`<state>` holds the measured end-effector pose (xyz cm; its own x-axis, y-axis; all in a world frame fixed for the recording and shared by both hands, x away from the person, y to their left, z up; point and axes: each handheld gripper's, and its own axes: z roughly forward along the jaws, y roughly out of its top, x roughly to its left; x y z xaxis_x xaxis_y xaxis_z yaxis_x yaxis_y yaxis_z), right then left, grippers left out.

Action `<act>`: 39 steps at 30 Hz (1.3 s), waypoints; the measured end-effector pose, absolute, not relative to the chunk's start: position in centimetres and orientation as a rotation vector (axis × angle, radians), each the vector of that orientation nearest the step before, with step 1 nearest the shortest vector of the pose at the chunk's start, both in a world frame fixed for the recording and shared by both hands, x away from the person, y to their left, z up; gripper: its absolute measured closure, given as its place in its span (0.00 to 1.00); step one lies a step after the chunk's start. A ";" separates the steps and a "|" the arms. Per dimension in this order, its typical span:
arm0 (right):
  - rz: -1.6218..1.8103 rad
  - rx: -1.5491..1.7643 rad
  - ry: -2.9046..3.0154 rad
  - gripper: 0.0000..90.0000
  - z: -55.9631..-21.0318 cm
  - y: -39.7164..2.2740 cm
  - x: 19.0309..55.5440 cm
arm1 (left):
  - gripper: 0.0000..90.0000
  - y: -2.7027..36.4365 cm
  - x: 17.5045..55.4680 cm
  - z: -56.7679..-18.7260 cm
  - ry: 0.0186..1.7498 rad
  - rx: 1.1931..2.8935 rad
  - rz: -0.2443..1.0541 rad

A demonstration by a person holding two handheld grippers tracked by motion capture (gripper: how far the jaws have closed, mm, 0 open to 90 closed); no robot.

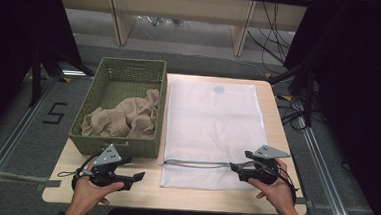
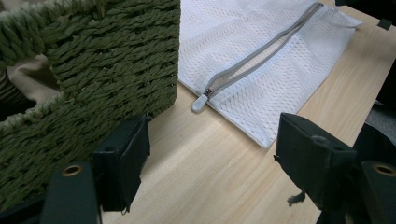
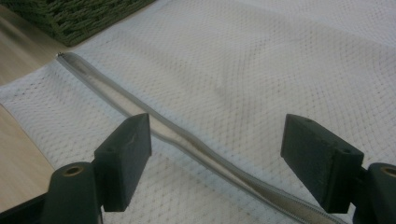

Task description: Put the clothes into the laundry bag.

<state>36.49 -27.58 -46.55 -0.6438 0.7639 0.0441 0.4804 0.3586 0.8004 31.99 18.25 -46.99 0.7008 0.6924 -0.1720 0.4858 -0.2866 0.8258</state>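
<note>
- Mesh bag (image 1: 209, 128) lies flat, centre frame; zipper (image 1: 197, 163) along its lower edge.
- Right tool (image 1: 238, 166) open over zipper; left tool (image 1: 139, 175) open, empty, lower left.
- Risk: jaws pinch mesh, missing the pull (image 2: 200, 102); bag drags.

My left tool (image 1: 135, 176) and right tool (image 1: 237, 166) are black, each topped by a grey 3-cornered plate, with 2 blocky jaws, brass-ringed screw holes and trailing black cables.
</note>
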 end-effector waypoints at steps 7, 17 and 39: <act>1.169 1.089 2.295 0.28 -46.5 -27.7 36.5 | 0.29 18.3 32.0 -47.0 0.906 1.964 0.286; 1.159 1.096 2.292 0.28 -46.6 -27.7 36.5 | 0.29 18.4 32.2 -47.0 0.893 1.976 0.298; 0.714 1.090 2.283 0.31 -47.0 -33.4 38.1 | 0.28 18.3 32.3 -47.0 0.893 1.980 0.291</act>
<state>38.06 -33.36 -47.04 -0.5497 0.8072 -0.2152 0.5410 0.5402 0.6446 32.32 18.30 -46.99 0.7097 0.6901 -0.1415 0.4741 -0.3193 0.8206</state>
